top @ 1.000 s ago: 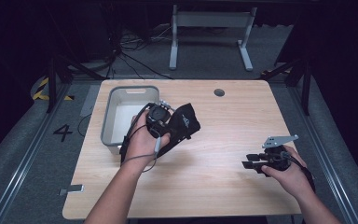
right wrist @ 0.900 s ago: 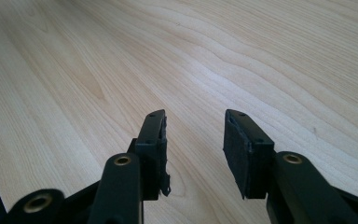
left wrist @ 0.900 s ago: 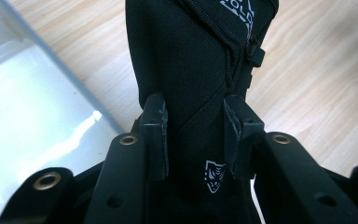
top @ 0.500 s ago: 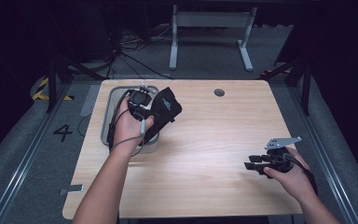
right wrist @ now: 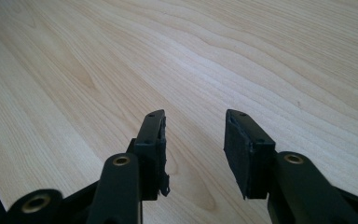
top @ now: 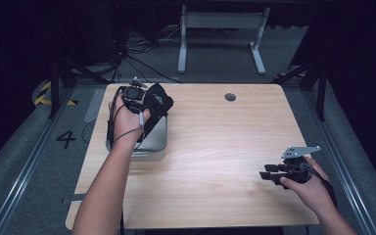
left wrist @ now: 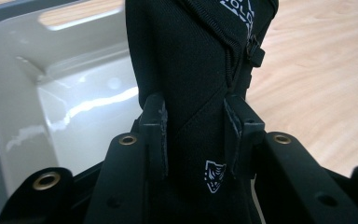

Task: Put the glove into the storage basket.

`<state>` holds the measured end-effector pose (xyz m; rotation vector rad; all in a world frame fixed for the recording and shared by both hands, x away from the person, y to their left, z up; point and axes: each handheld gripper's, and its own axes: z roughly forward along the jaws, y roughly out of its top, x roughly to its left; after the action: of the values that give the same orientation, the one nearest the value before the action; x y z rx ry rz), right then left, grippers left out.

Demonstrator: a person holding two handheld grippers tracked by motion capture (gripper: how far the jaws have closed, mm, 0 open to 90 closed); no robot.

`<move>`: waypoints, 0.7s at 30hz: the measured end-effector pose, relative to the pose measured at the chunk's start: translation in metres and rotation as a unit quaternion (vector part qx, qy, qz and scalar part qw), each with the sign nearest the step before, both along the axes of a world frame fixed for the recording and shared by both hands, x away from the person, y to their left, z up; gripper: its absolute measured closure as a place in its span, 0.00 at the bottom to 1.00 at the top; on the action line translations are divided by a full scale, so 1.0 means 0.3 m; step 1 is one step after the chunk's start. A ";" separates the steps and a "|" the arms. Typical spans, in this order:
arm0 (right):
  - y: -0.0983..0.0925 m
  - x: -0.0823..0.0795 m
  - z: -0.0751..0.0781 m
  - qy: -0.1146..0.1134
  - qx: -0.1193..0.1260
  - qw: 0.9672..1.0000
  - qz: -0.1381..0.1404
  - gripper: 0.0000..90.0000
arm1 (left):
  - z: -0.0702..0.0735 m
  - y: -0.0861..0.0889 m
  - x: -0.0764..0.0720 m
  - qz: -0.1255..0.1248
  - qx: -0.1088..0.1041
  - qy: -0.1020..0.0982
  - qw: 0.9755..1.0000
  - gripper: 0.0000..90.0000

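My left gripper (top: 144, 105) is shut on a black zippered fabric pouch (top: 157, 101) with white printing, held up over the far end of the grey plastic bin (top: 156, 142) at the table's left. In the left gripper view both pads press the pouch (left wrist: 191, 70) from either side, above the bin's glossy inside (left wrist: 74, 107). My right gripper (top: 268, 175) rests low over the table's near right corner, open, its jaws pointing left. The right gripper view shows its fingertips (right wrist: 239, 140) apart with bare wood between them.
The light wooden table (top: 215, 147) has a round cable hole (top: 230, 97) near its far edge. Beyond the table a grey metal stand (top: 220, 29) sits on the dark floor, with cables to its left. A yellow-black marking and a "4" lie left of the table.
My left hand has carried the pouch from the table's left-middle toward the far left, and it is now over the bin's far end. The right gripper has stayed in place.
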<state>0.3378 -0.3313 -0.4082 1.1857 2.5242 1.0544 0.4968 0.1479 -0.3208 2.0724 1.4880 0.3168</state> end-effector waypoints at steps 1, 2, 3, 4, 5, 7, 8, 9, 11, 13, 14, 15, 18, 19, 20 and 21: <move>-0.001 -0.001 -0.001 0.001 -0.001 1.000 0.000 0.66 | -0.005 0.004 0.009 0.003 -0.001 -0.001 1.000 0.72; -0.001 -0.001 -0.002 0.002 -0.001 1.000 0.000 0.66 | -0.016 0.010 0.022 0.007 -0.001 -0.005 1.000 0.72; 0.000 -0.001 -0.002 0.001 -0.001 1.000 0.001 0.66 | -0.024 0.010 0.030 0.004 -0.003 -0.008 1.000 0.72; 0.000 -0.001 -0.003 0.001 -0.001 1.000 0.001 0.66 | -0.034 0.014 0.038 0.009 -0.004 -0.005 1.000 0.72; 0.000 -0.001 -0.003 0.001 -0.001 1.000 0.001 0.66 | -0.034 0.014 0.038 0.009 -0.004 -0.005 1.000 0.72; 0.001 -0.001 -0.004 0.002 -0.001 1.000 0.001 0.66 | -0.047 0.019 0.049 0.015 0.001 -0.002 1.000 0.72; 0.000 0.001 -0.006 0.002 -0.001 1.000 0.001 0.66 | -0.054 0.024 0.055 0.018 0.003 0.000 1.000 0.72; 0.000 0.002 -0.006 0.002 -0.002 1.000 0.001 0.66 | -0.063 0.033 0.062 0.023 0.003 0.002 1.000 0.72; 0.000 0.003 -0.007 0.002 -0.001 1.000 0.001 0.66 | -0.073 0.046 0.069 0.029 -0.002 0.004 1.000 0.72; 0.002 0.003 -0.007 0.003 -0.001 1.000 0.002 0.66 | -0.085 0.058 0.075 0.034 -0.004 0.008 0.999 0.72; 0.002 0.005 -0.008 0.002 -0.002 1.000 0.003 0.66 | -0.096 0.063 0.079 0.038 -0.003 0.011 0.999 0.72; 0.004 0.005 -0.009 0.003 -0.002 1.000 0.003 0.66 | -0.107 0.066 0.083 0.041 -0.003 0.013 0.999 0.72; 0.011 0.005 -0.012 0.004 -0.002 1.000 0.005 0.66 | -0.147 0.086 0.096 0.047 -0.016 0.028 0.998 0.72; 0.013 0.005 -0.012 0.005 -0.002 1.000 0.005 0.66 | -0.157 0.091 0.100 0.047 -0.021 0.034 0.998 0.72; 0.013 0.006 -0.012 0.003 -0.003 1.000 0.007 0.66 | -0.167 0.094 0.103 0.047 -0.024 0.038 0.998 0.72; 0.013 0.006 -0.012 0.003 -0.003 1.000 0.007 0.66 | -0.167 0.094 0.103 0.047 -0.024 0.038 0.998 0.72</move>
<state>0.3396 -0.3273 -0.4118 1.1729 2.5423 1.0462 0.5278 0.1762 -0.3709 2.0009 1.6270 0.2378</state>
